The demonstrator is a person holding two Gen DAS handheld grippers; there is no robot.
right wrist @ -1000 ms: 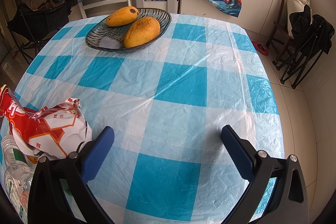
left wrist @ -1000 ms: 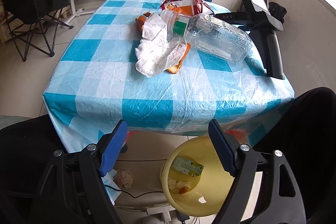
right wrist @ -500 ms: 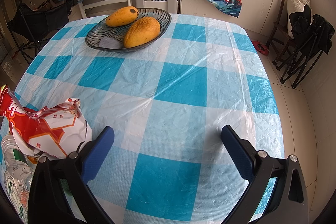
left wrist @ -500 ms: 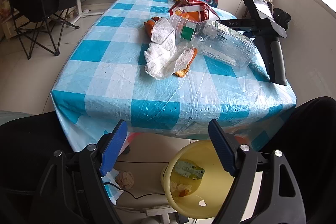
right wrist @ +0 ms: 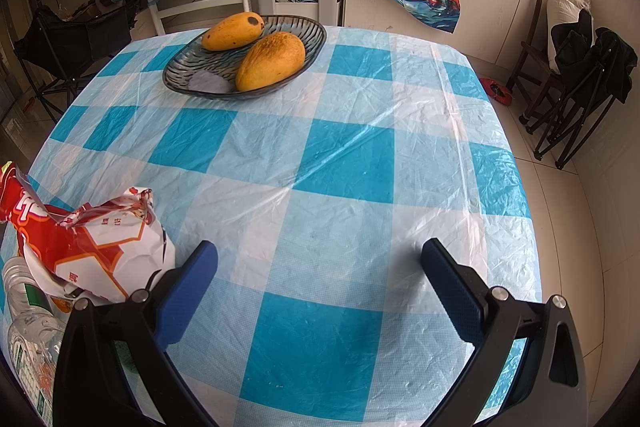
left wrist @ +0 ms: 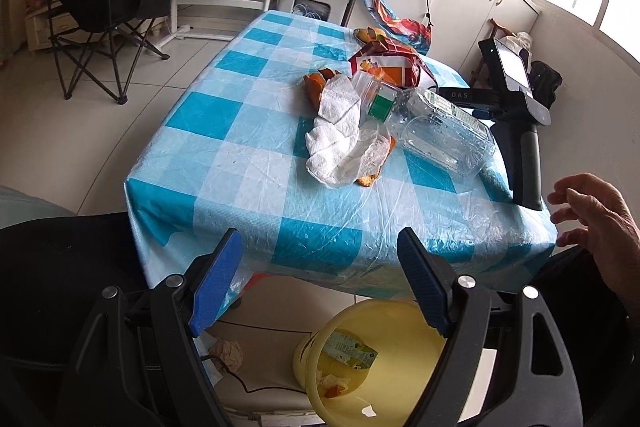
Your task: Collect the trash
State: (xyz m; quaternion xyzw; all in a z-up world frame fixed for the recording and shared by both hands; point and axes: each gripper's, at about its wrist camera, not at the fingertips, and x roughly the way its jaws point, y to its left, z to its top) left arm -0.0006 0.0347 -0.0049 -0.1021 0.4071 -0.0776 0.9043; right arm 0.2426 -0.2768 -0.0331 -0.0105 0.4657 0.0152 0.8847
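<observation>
Left tool [left wrist: 320, 277] released, crumpled tissue [left wrist: 340, 139] well beyond on table, right tool [right wrist: 320, 287] released

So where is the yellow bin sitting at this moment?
In the left wrist view the yellow bin stands on the floor just below the near edge of the checked table, low in the frame, partly behind the open left gripper.
</observation>
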